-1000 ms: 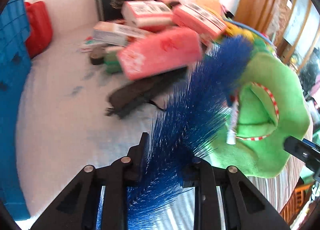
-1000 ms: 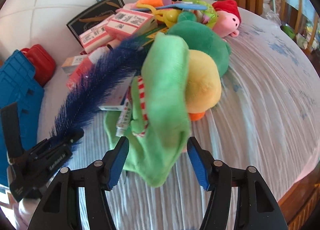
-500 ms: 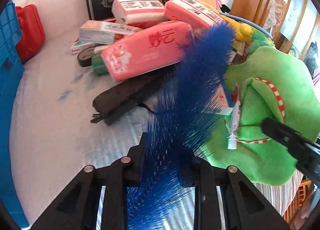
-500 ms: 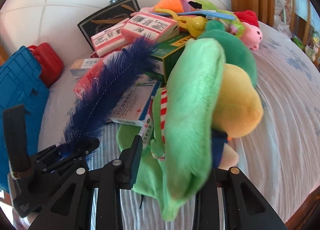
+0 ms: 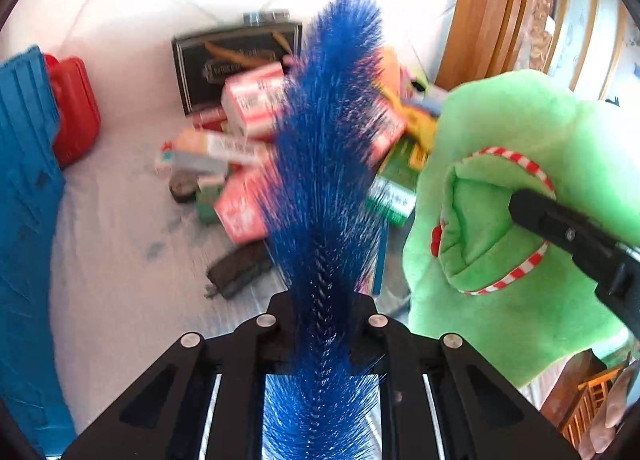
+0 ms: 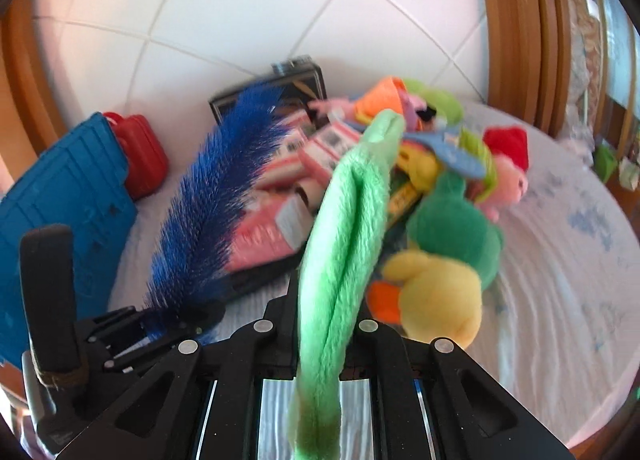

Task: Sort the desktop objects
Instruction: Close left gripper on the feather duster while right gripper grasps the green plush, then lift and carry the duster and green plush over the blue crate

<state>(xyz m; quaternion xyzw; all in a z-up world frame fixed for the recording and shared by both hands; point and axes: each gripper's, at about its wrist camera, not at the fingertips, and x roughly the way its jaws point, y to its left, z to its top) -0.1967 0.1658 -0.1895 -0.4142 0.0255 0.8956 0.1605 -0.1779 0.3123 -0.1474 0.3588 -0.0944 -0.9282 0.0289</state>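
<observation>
Left wrist view shows the left gripper [image 5: 322,316] squeezed tight on the blue brush [image 5: 332,164]. A second ago the brush leaned over the pile of boxes. Now it sticks up higher, and the boxes look smaller and farther below. So the brush has been lifted off the worktop [image 5: 120,220].

Right wrist view shows the right gripper [image 6: 316,324] pinching the green plush [image 6: 352,220]. A second ago its jaws stood wide, one on each side of the plush. They have just been closing, and now they press it flat between them. The plush hangs up in the air, above the yellow toy [image 6: 436,296] and the dark green toy [image 6: 456,228], which lie on the worktop.

Both things are picked up now, one in each gripper. I think the next step is to carry each one to its own place. The blue crate [image 6: 64,220] on the left side may be one such place, but I cannot tell for sure. The brush is long and floppy, so it could bump the boxes on the way.
</observation>
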